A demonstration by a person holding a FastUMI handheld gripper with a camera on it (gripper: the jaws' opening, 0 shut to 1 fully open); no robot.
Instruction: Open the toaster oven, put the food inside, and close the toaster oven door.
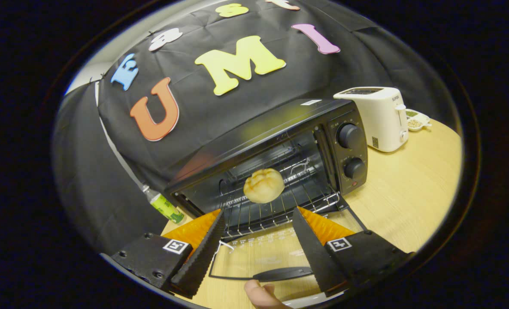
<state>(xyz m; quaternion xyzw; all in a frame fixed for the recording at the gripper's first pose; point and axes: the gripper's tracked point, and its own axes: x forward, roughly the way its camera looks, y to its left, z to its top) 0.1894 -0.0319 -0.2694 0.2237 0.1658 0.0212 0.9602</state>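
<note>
Bun [263, 185] rests on the oven rack [276, 210], far of the tool [258, 214], whose fingers stand apart, gripping nothing; door handle [282, 273] lies near, between them

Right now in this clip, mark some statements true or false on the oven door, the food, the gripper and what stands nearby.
1. The black toaster oven has its glass door folded down open. True.
2. The round pale bun is clamped between the gripper fingers. False: the fingers are spread apart and the bun sits on the wire rack beyond them.
3. A white pop-up toaster stands beside the oven's knobs. True.
4. The oven rack holds nothing. False: the bun is on it.
</note>
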